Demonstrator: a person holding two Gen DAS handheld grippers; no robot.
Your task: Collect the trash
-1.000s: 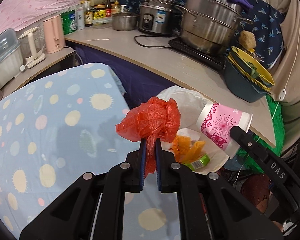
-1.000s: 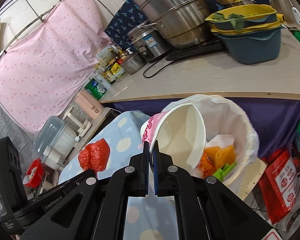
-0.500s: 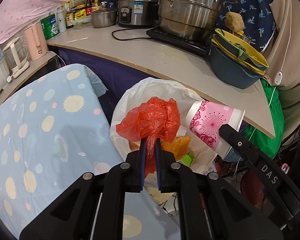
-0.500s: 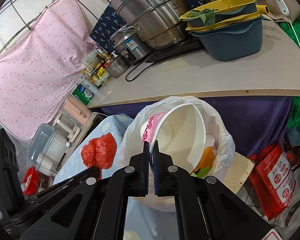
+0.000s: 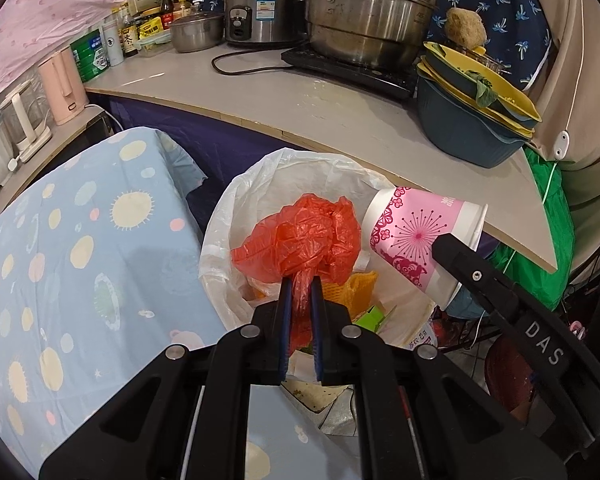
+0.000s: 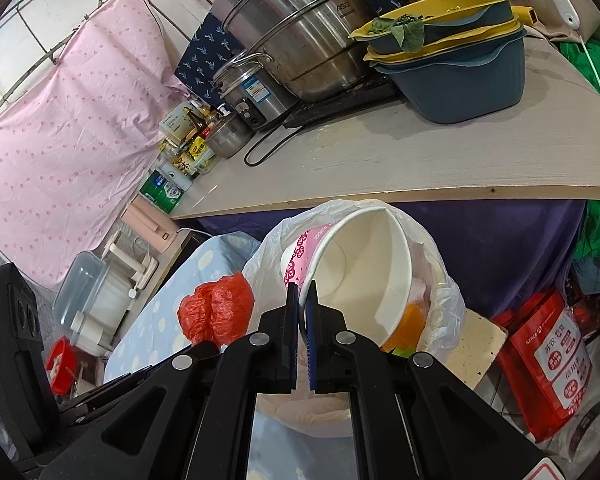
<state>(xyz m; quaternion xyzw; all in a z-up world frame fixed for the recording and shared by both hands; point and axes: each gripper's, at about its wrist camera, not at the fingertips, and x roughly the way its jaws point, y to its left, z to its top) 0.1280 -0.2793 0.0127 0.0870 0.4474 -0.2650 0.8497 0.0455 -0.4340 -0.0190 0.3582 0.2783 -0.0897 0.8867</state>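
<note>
Both loads hang over the lined trash bin: your left gripper pinches the red plastic bag, your right gripper clamps the paper cup rim, so part each only once centred.

We see an orange-red plastic bag, a pink-and-white flower-patterned paper cup and a white bin liner.

Home kitchen: steamer pot, rice cooker, condiment bottles
</note>
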